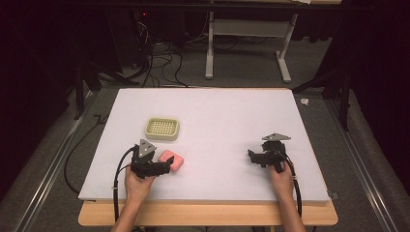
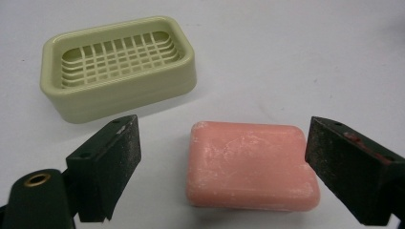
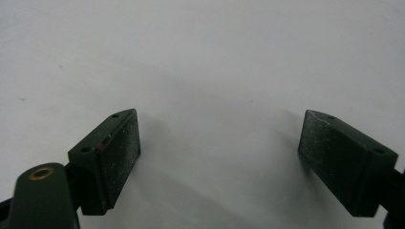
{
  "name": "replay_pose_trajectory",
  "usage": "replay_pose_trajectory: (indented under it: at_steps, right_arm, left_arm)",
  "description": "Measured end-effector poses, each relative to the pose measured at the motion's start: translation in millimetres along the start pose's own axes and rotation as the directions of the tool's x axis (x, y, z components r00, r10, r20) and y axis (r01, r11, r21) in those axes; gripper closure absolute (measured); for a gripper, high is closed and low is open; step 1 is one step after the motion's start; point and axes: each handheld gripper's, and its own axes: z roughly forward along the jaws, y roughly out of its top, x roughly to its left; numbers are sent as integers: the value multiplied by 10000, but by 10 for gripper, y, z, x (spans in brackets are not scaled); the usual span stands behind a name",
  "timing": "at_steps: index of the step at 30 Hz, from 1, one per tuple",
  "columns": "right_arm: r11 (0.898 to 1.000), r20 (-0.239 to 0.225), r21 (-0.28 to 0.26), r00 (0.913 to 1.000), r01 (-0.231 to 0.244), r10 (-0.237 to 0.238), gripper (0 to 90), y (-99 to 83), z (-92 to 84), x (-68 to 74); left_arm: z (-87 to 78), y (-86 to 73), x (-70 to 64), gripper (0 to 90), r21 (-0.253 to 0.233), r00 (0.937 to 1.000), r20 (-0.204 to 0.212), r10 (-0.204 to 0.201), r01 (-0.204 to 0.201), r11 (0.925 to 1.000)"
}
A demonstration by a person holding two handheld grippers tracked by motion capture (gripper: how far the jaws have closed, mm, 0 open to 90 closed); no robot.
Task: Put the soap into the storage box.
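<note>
Close up, our left gripper (image 2: 222, 157) stands open around the soap (image 2: 250, 167), untouched, dish (image 2: 119, 71) just beyond; our right gripper (image 3: 219, 157) gapes over bare table (image 1: 227, 121).

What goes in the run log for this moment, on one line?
left tongs: open, astride pink soap, one pad near its edge | right tongs: open, empty | soap dish: empty, beyond soap | table
</note>
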Motion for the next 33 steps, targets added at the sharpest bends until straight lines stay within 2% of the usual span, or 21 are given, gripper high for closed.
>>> replay_pose_trajectory:
  at_steps: [11, 22, 26, 33]
  right_arm:
    - [10000, 1, -3, 10000, 0, 0, 148, 0, 0, 0]
    - [10000, 2, -1, 10000, 2, -2, 148, 0, 0, 0]
    - [10000, 2, -2, 10000, 4, -4, 148, 0, 0, 0]
    - [10000, 2, -1, 10000, -1, 1, 148, 0, 0, 0]
  left_arm:
    - [84, -4, -68, 72, 299, 9996, 265, -7, -1, 9996]
    - [180, -18, -116, 36, 672, 9996, 188, 206, -218, 9975]
    - [221, -22, -126, 14, 904, 9995, 271, 146, -170, 9958]
    - [266, -26, -139, 5, 1041, 9996, 258, 151, -177, 9944]
